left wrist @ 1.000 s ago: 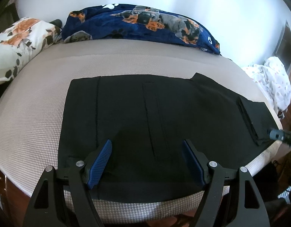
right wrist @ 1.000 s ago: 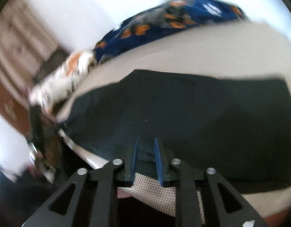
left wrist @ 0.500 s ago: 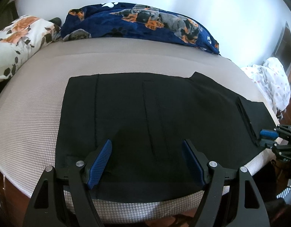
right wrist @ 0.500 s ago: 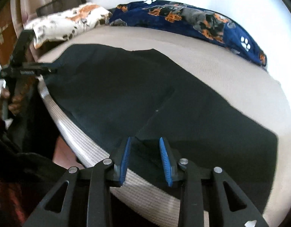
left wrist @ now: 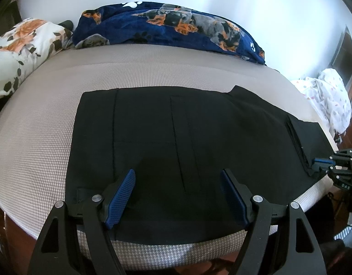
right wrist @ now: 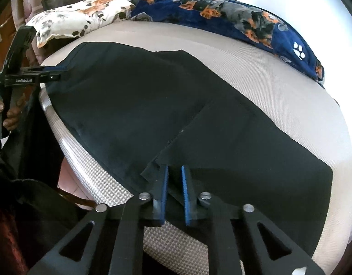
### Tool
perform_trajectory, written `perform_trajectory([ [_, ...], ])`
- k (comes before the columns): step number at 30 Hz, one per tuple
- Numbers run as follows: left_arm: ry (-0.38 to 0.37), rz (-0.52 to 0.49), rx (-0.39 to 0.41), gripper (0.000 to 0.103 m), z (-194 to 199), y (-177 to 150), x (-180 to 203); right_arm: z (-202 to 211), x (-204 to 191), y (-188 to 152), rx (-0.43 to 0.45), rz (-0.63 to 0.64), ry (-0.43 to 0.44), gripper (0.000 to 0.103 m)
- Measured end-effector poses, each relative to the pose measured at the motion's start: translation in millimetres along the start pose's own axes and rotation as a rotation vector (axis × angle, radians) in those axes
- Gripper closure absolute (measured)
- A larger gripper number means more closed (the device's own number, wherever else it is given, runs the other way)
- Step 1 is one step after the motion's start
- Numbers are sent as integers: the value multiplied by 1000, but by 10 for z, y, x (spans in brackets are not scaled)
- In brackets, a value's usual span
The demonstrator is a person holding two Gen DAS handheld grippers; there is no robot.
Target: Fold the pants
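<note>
The black pants lie flat across the bed, reaching its 6 o'clock edge. The right gripper pinches their hem corner; that thin bite could slip when lifted. The left gripper hangs spread over the waistband, holding nothing, so the cloth may drag.

The near edge of the black pants is hidden behind the left tool frame. In the right wrist view, the fabric between the right tool pads is too dark to read. The bed is cut off by the picture's edges.
</note>
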State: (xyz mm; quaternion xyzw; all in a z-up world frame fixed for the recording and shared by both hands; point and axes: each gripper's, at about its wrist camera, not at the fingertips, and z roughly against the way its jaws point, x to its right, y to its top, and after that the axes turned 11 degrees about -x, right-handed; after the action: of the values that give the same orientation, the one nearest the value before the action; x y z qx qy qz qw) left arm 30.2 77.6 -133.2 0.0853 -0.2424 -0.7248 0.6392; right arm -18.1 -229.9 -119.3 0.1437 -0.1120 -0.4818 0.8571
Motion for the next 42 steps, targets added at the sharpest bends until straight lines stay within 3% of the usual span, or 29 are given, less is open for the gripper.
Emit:
perform_trajectory([
  [7,-4,4,-1,27,-2,-3,-7,51,88,-56,25,-62,83,102],
  [12,-2,1,-1,27,-2,-3,-11,150,-57,-17,63,20,19,93],
  [13,-1,0,-2,27,-1,-3,-11,137,-91,0,61,37,-4,88],
  [17,-3,-3,-3,27,-4,-9,-15,19,-142,62,13,79,-10,84],
  [18,-4,-4,-3,27,-7,-12,-20,-1,-166,70,4,94,-14,81],
  [20,-5,-3,-3,27,-13,-16,-33,-10,-183,79,7,106,-29,58],
  [24,-5,-5,-3,27,-14,-21,-44,-103,-126,93,-37,88,-18,61],
  [29,-8,-3,-4,27,-21,-19,-45,-59,47,104,-43,6,68,87],
  [42,-6,-2,-6,23,-29,-43,-2,7,232,7,-5,-123,249,102],
])
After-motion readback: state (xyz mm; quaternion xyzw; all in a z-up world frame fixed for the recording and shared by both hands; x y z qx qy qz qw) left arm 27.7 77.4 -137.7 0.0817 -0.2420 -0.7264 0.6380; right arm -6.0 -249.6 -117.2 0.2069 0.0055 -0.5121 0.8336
